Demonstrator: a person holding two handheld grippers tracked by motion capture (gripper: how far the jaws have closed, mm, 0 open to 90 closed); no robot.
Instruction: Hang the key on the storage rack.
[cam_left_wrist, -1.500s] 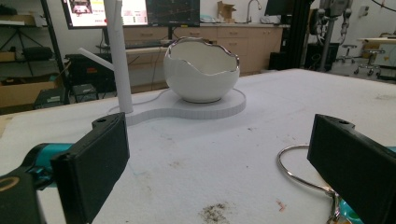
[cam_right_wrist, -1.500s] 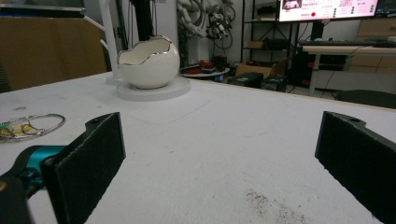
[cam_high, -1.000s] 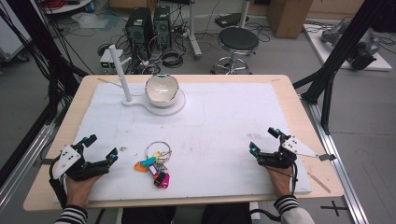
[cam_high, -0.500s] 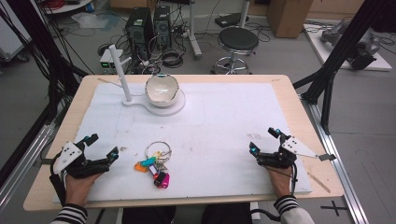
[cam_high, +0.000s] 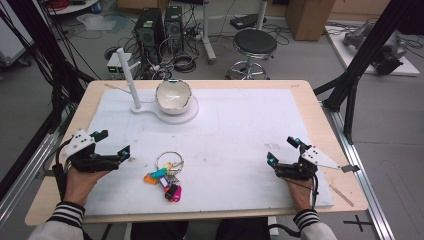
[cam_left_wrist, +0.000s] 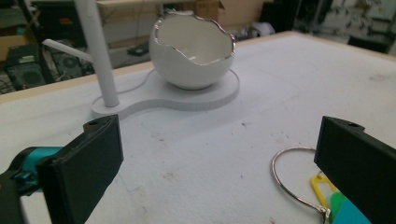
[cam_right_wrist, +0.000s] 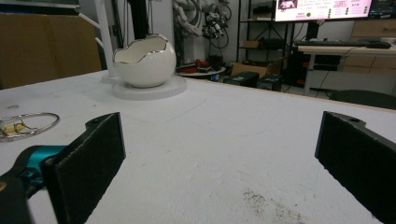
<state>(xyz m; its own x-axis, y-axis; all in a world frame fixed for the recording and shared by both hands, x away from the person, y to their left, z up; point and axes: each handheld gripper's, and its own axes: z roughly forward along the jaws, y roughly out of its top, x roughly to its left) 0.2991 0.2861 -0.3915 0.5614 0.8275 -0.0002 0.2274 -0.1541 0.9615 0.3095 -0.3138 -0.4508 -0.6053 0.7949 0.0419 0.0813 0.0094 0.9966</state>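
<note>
- Keys (cam_high: 166, 176) on a ring are seen lying on the white mat (cam_high: 240, 130), just beside the left gripper (cam_high: 114, 147); individual keys are hard to make out.
- Left gripper: jaws spread wide, nothing held; the ring is partly cut off in its view.
- Right gripper (cam_high: 281, 151): jaws likewise parted, empty, well apart from the keys.
</note>
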